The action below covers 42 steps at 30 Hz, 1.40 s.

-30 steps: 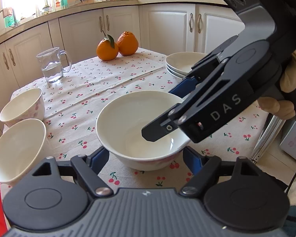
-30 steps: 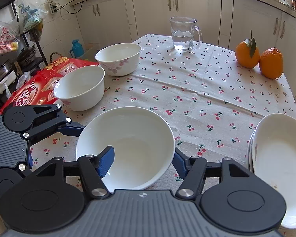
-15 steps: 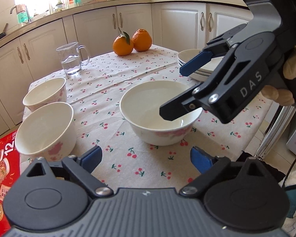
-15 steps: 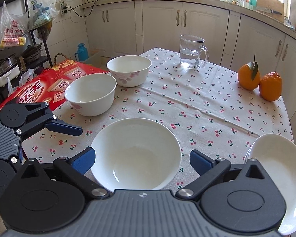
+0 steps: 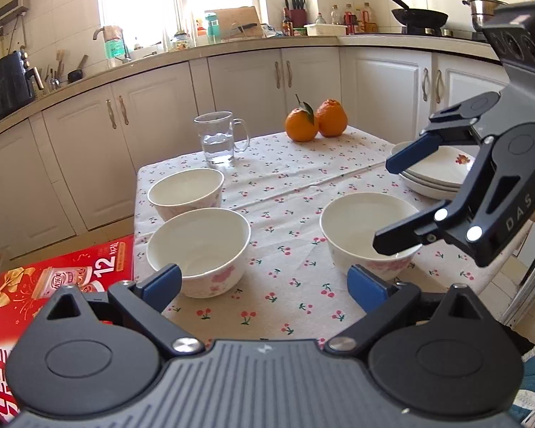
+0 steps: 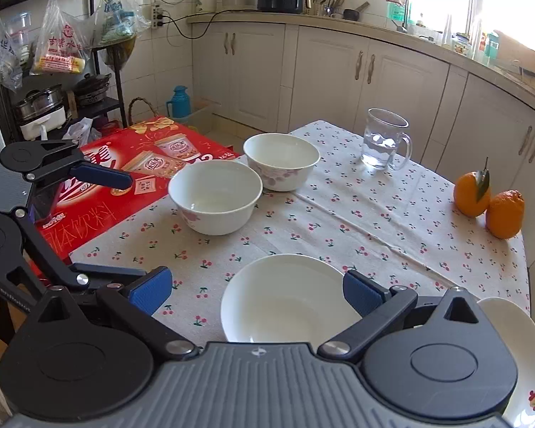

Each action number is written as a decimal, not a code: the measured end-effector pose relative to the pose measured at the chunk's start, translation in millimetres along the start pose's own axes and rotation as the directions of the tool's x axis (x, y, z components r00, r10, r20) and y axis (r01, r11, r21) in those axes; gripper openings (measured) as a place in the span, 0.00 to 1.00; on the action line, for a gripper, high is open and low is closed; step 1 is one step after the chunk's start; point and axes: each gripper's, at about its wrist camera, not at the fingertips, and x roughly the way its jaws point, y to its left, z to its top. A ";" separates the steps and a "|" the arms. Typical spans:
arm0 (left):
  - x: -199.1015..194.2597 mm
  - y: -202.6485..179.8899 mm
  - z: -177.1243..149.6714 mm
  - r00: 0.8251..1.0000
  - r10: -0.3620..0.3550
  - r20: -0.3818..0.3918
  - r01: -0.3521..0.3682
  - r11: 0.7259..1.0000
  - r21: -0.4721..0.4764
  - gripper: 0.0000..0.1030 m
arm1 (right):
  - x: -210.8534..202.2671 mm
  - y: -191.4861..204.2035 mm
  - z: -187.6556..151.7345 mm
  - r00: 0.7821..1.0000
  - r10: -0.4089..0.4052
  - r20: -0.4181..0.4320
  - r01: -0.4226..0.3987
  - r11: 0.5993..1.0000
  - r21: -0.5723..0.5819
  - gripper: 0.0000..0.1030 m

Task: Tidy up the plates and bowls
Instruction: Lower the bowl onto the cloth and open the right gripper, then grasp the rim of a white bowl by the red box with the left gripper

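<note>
Cherry-print tablecloth over a kitchen table, white cabinets behind. Nearest bowl sits near the front edge, plate stack beside it. Left gripper opening, empty; right gripper spread wide, empty.

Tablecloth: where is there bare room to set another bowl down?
Widest free patch: mid-tablecloth, bordered by the glass mug, oranges, two left bowls and the near bowl. Crowded: the left edge and the plate stack corner.
</note>
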 end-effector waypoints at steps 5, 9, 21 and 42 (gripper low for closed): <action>-4.3 14.2 0.1 0.999 0.034 0.007 -0.033 0.999 -0.040 0.96 | 8.8 15.3 3.1 0.998 0.042 -0.044 -0.043 0.999 -0.025 1.00; -4.6 25.5 2.4 0.997 0.072 0.006 -0.071 0.996 -0.047 0.96 | 11.4 23.6 9.9 0.999 0.045 -0.026 -0.045 0.998 -0.037 1.00; 19.7 61.7 12.4 0.994 0.109 -0.012 -0.110 0.992 -0.069 0.97 | 37.6 45.6 21.4 0.999 0.010 -0.046 -0.016 0.988 -0.151 1.00; 106.8 100.3 33.6 0.985 -0.035 -0.169 0.026 0.998 -0.056 0.86 | 103.6 26.3 43.4 0.995 0.064 -0.073 -0.075 0.985 -0.155 1.00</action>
